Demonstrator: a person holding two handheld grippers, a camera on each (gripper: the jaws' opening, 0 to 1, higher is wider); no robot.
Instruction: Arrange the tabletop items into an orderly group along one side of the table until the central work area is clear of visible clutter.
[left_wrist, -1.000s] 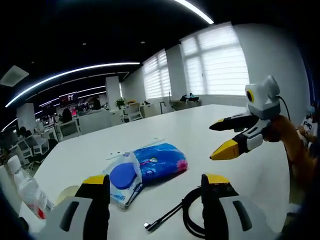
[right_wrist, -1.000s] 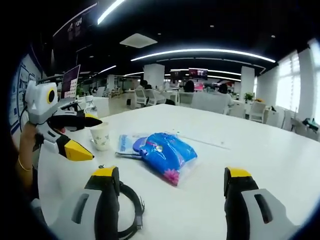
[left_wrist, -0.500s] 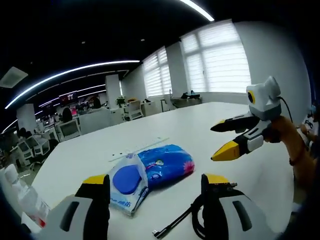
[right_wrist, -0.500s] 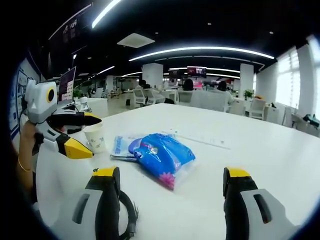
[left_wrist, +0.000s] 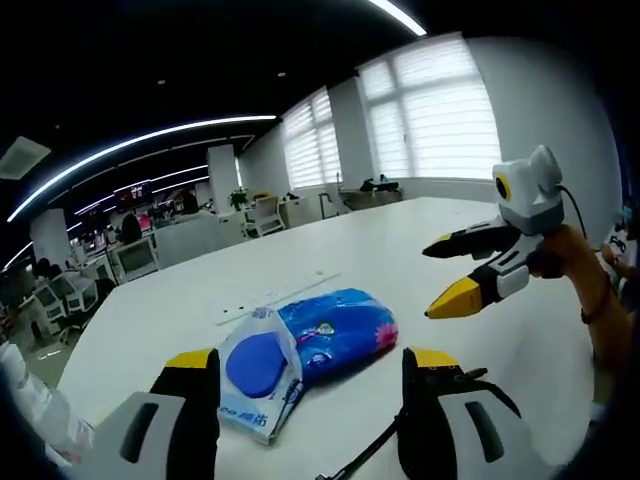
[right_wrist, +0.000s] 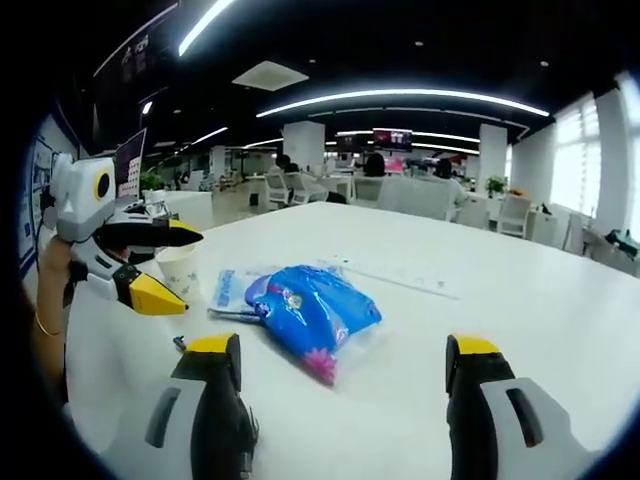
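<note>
A blue plastic packet (left_wrist: 338, 330) lies on the white table (left_wrist: 400, 240), partly over a white wipes pack with a blue oval lid (left_wrist: 255, 372). My left gripper (left_wrist: 312, 362) is open above the table's near edge, short of both packs, with nothing between its fingers. A black cable (left_wrist: 400, 440) runs beside its right jaw. My right gripper (left_wrist: 436, 279) hovers open at the right, held by a hand. In the right gripper view the blue packet (right_wrist: 312, 306) and wipes pack (right_wrist: 228, 290) lie ahead of my open right gripper (right_wrist: 340, 346). My left gripper (right_wrist: 186, 272) hangs open at the left.
A paper cup (right_wrist: 178, 270) stands behind the left gripper's tips. A thin clear strip (right_wrist: 392, 279) lies beyond the packet. The cable's end (right_wrist: 179, 344) shows by my right gripper's left jaw. Office desks and chairs (right_wrist: 420, 205) stand far off.
Both views have drifted, so the cable has slid lower and mostly out of frame. The packet, wipes pack and cup lie where they were. Both grippers stay open.
</note>
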